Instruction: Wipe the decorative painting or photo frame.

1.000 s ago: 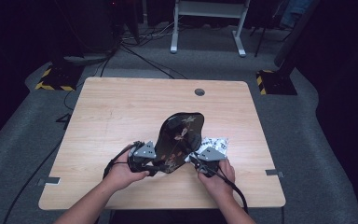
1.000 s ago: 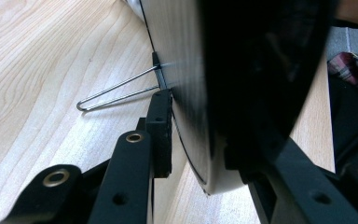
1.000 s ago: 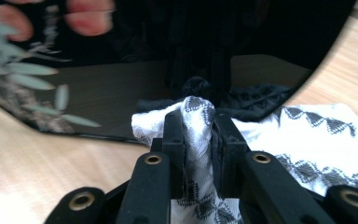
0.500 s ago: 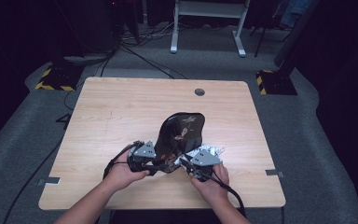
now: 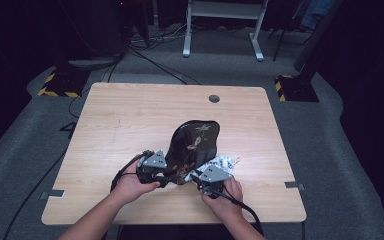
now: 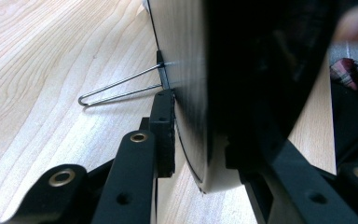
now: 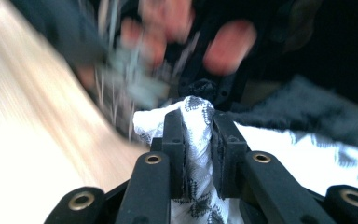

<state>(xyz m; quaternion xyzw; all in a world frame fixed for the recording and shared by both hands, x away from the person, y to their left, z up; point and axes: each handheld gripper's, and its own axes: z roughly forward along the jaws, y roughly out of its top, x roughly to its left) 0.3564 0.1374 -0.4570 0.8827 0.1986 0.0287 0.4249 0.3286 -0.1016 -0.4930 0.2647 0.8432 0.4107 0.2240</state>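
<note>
Cloth (image 7: 196, 154) shifted leftward, between pads

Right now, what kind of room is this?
Probably a lab or studio for recording: a lone wooden table on grey carpet, cables trailing across the floor, and black-and-yellow hazard tape on equipment bases.

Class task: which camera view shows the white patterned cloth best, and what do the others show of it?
The right gripper view: the cloth is close up, pinched between the right gripper's jaws. The high view shows it small, beside the black plate. The left gripper view gives the plate's edge, no clear cloth.
</note>
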